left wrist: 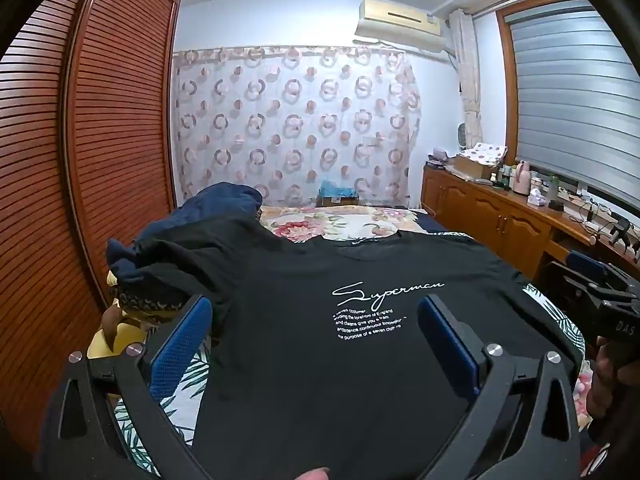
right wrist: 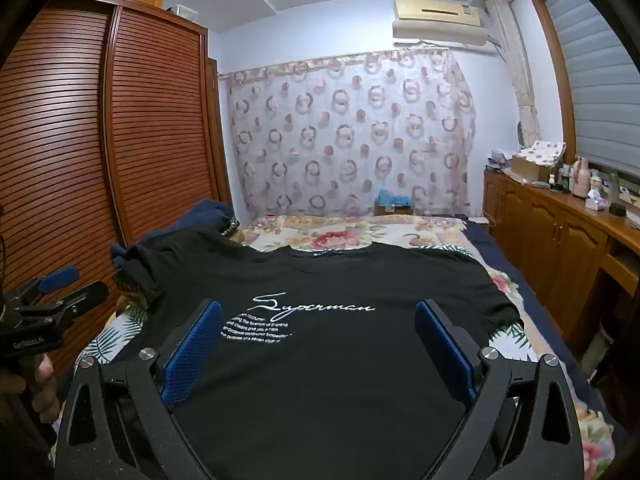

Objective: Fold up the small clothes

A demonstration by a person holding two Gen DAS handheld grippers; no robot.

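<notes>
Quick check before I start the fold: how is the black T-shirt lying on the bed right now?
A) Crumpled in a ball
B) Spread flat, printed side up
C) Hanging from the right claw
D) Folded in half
B: the black T-shirt lies spread flat on the bed with its white script print facing up, and both claws stand open above it, gripping nothing.

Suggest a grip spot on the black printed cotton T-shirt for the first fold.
Probably the black printed T-shirt by its right sleeve edge, coming in from the right: it lies flat, chest up, on the floral bed cover; the left sleeve is bunched on other clothes.
</notes>
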